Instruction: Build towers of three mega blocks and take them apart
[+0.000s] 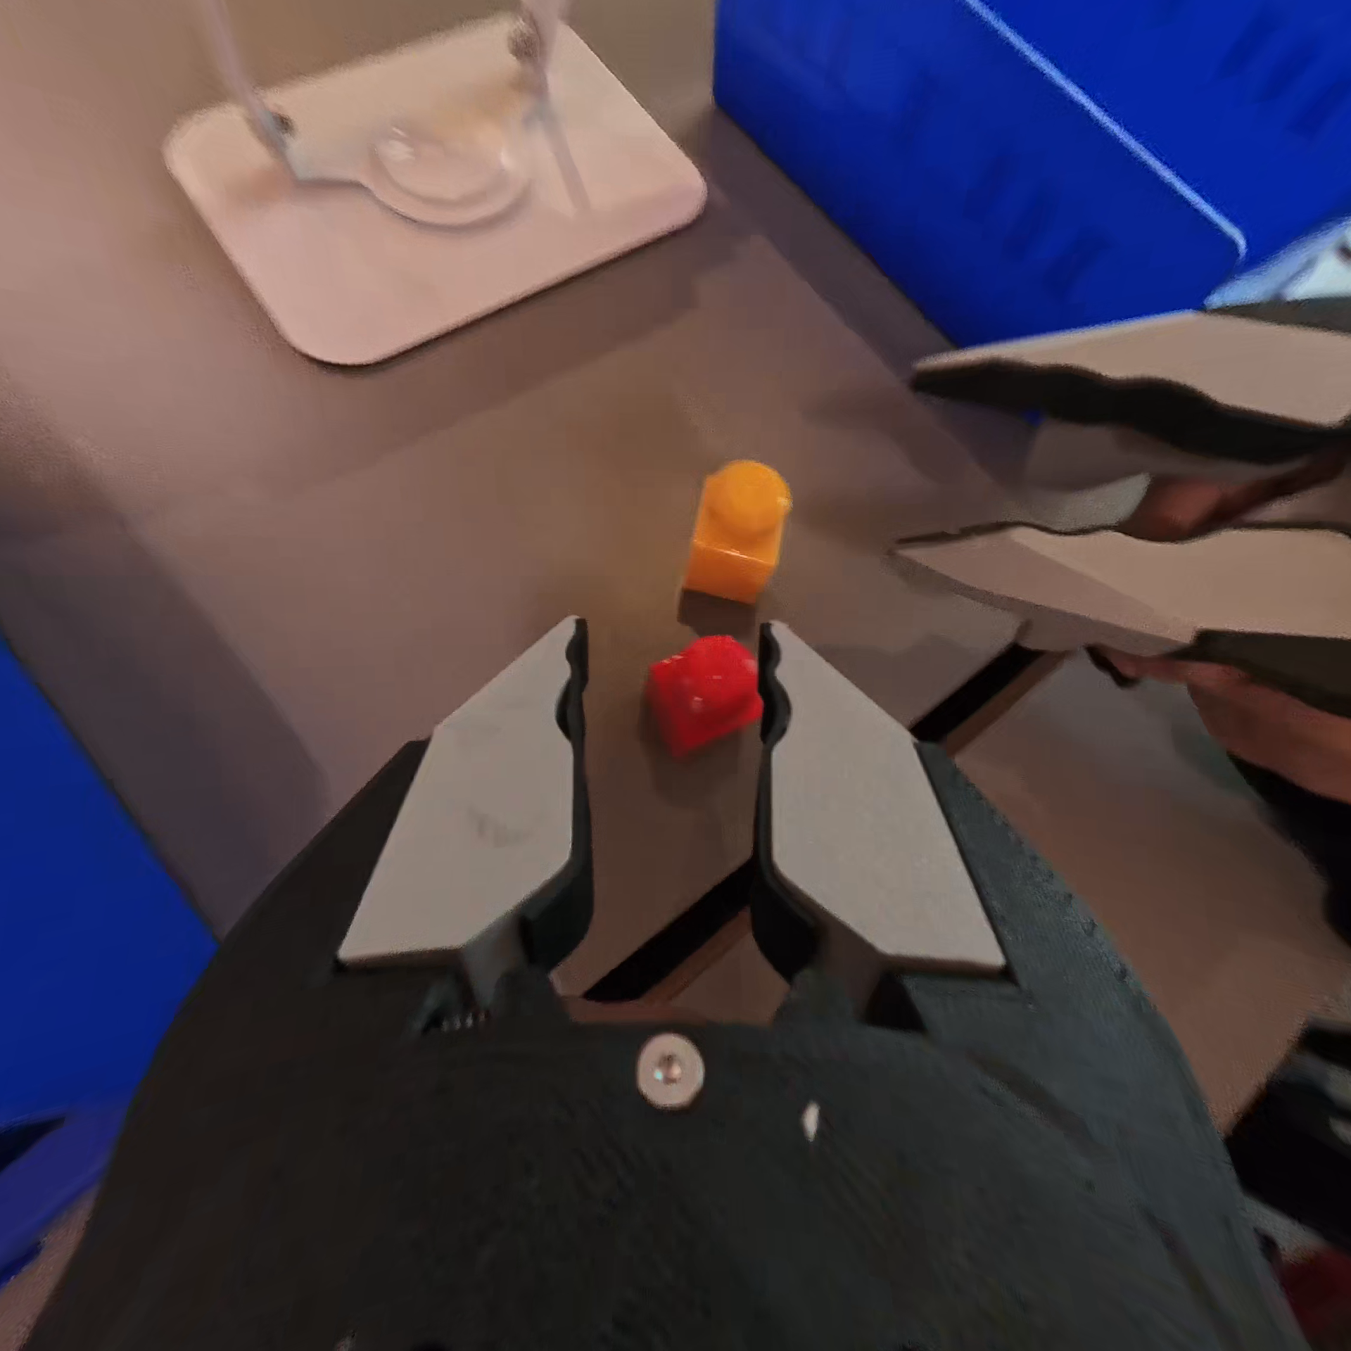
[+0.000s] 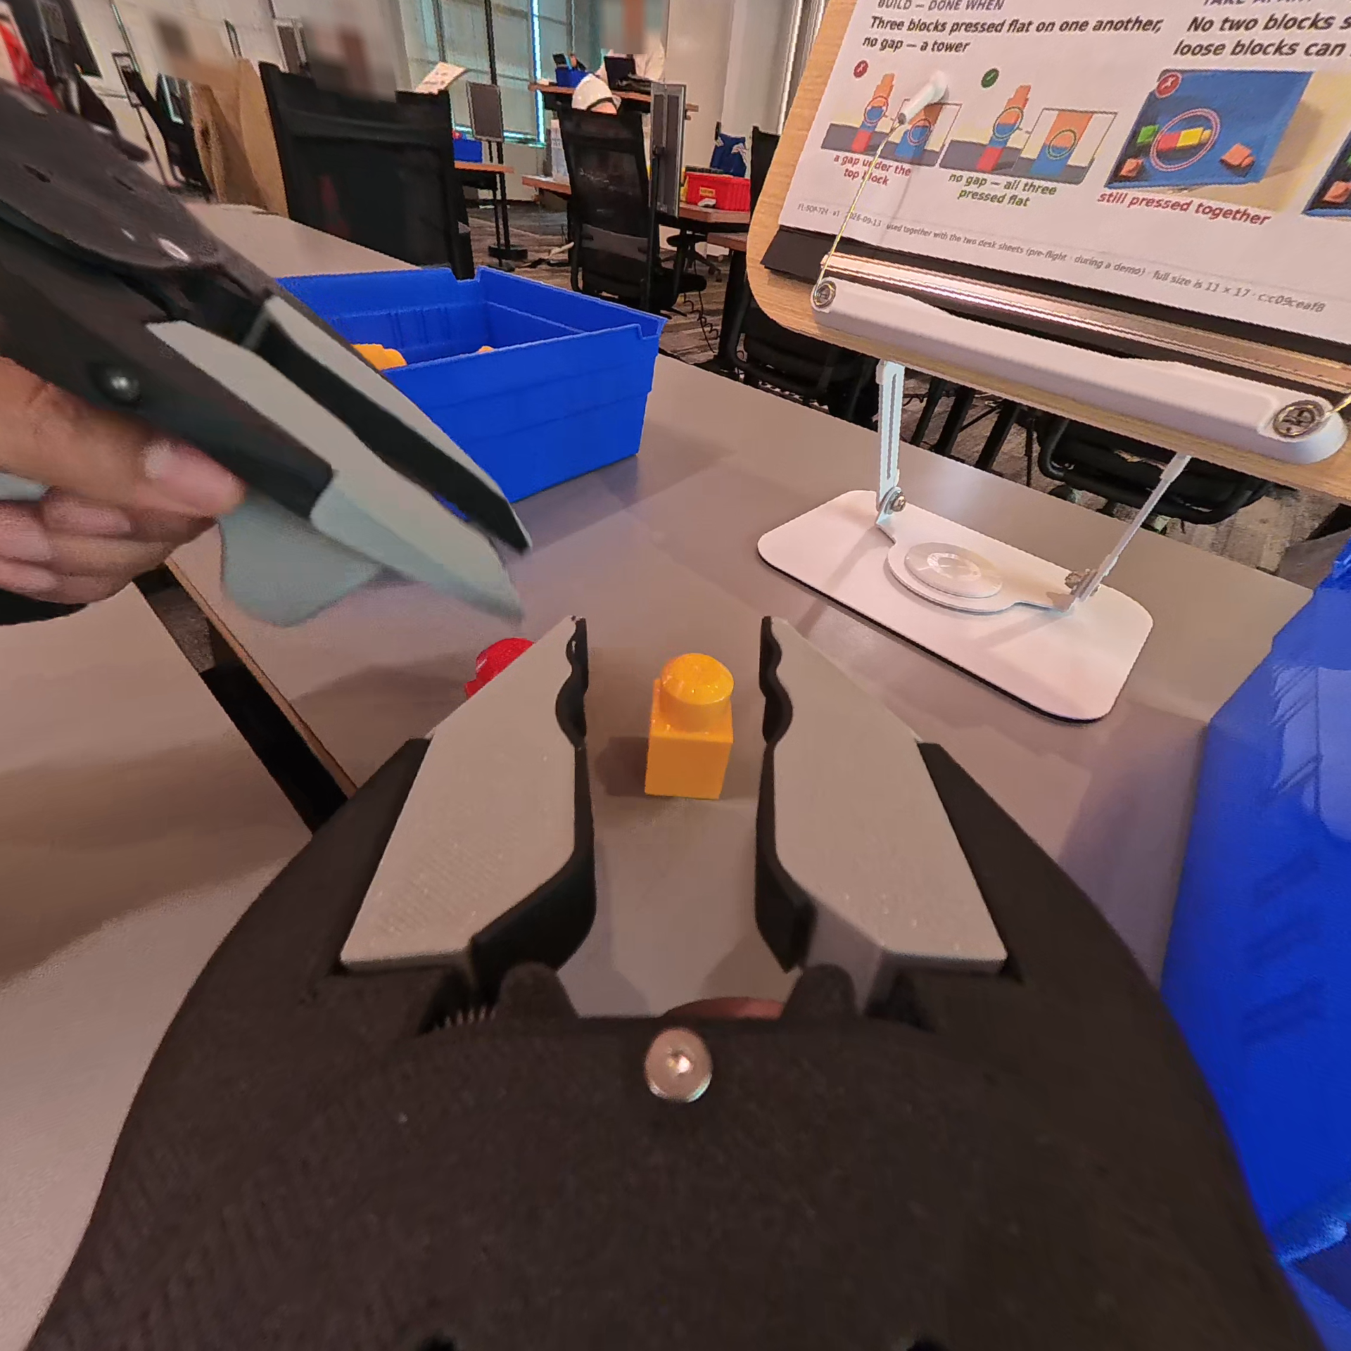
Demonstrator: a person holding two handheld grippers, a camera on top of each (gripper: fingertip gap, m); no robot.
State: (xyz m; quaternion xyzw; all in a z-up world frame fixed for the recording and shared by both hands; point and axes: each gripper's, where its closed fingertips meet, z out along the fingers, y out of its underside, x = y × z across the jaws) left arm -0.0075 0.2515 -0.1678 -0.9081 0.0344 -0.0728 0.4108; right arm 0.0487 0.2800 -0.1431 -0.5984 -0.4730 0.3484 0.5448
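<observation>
Both grippers (image 1: 671, 636) (image 2: 667, 636) spread, empty; orange block (image 2: 689, 731) w/ red block (image 1: 703, 694) beside; blue bin (image 2: 512, 380) behind.

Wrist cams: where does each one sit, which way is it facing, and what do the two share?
Left wrist view: on the left gripper, angled down at the table; red block between its open fingers, right gripper entering from the right.
Right wrist view: on the right gripper, looking lower across the table toward the room; orange block between its open fingers, left gripper and a hand on the left.
Shared: both blocks, white stand.
</observation>
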